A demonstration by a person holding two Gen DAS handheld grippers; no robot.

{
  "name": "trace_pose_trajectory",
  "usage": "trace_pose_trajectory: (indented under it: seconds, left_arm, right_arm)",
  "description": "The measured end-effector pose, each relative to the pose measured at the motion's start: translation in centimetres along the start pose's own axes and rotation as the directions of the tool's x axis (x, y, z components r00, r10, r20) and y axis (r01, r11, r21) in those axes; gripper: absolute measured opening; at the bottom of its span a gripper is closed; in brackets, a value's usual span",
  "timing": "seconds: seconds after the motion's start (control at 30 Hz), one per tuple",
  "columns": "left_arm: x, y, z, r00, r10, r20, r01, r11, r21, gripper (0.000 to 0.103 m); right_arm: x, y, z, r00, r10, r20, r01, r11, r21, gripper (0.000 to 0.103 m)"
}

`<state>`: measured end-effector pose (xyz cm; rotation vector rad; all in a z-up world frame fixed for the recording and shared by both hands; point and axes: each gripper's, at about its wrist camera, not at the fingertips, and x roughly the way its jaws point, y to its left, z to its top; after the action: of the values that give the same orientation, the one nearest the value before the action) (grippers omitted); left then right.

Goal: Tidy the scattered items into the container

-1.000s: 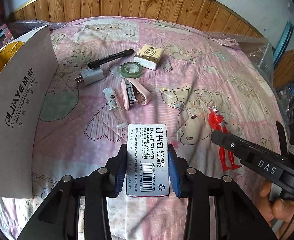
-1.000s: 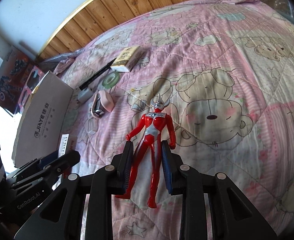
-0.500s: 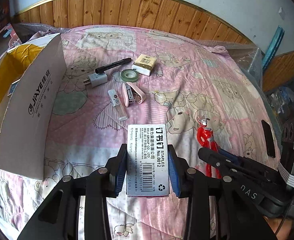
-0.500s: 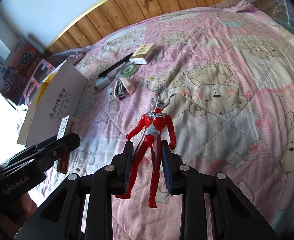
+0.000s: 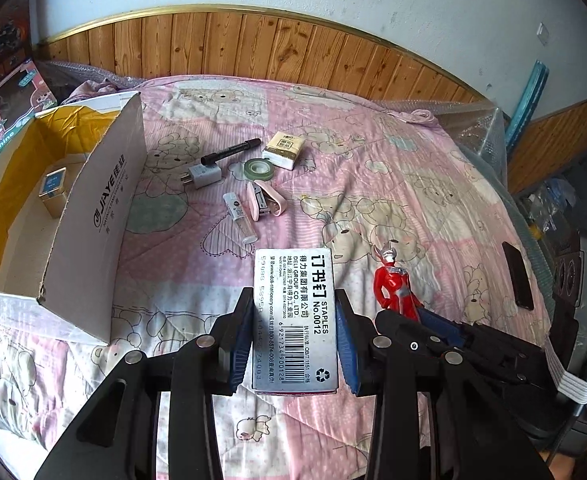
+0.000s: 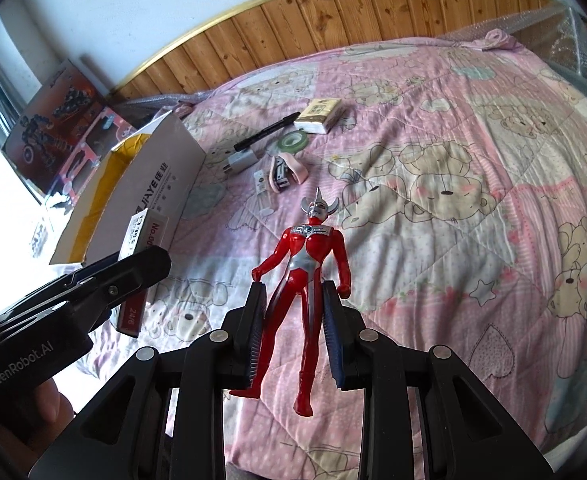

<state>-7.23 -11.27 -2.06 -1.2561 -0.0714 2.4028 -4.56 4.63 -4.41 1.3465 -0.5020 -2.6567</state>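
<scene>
the left gripper [image 5: 295,336] is clamped on a staples box [image 5: 295,320], which sits squarely between its blue pads, the printed grey face up and the long side running forward past the fingertips. in the right wrist view the same box [image 6: 143,240] shows edge-on, poking up out of the left gripper [image 6: 133,276], held above the quilt.

the right gripper [image 6: 293,334] is closed on a red toy figure [image 6: 303,280], gripping it at the legs; the torso, arms and horned silver head stand out beyond the fingertips and the feet hang back between the arms of the tool. from the left wrist view the figure [image 5: 393,284] rises just right of the staples box, with the right gripper [image 5: 417,320] beside the left one.

the cardboard box [image 5: 101,220] lies open on the pink quilt [image 5: 393,168], ahead and to the left of both grippers, well apart from them. a small tin [image 5: 53,190] stands inside it against the near wall.

loose on the quilt, ahead of the staples box, lie a clear tube [image 5: 239,218], a pink stapler [image 5: 263,200], a white charger plug [image 5: 203,176], a black marker [image 5: 231,150], a roll of green tape [image 5: 258,169] and a tissue pack [image 5: 285,149]. a dark phone [image 5: 517,276] lies near the quilt's right edge.
</scene>
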Motion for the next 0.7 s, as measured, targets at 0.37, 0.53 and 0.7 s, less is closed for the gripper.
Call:
trace_pose_trajectory:
  seconds: [0.37, 0.53, 0.7]
  left_arm:
    - [-2.8, 1.0, -1.4, 0.999, -0.016, 0.038, 0.017, 1.0, -0.01, 0.039]
    - [-3.9, 1.6, -1.8, 0.998, -0.019, 0.057, 0.02, 1.0, -0.02, 0.039]
    - [-4.7, 2.2, -1.9, 0.997, -0.016, 0.076, 0.018, 0.999, -0.03, 0.039]
  right_arm:
    - [-1.8, 3.1, -1.4, 1.0, -0.01, 0.027, 0.011, 0.998, -0.055, 0.029]
    - [-2.5, 4.6, -1.5, 0.999, -0.009, 0.042, 0.013, 0.996, -0.087, 0.029]
    - [-2.7, 6.3, -1.5, 0.999, -0.002, 0.052, 0.008, 0.992, -0.124, 0.029]
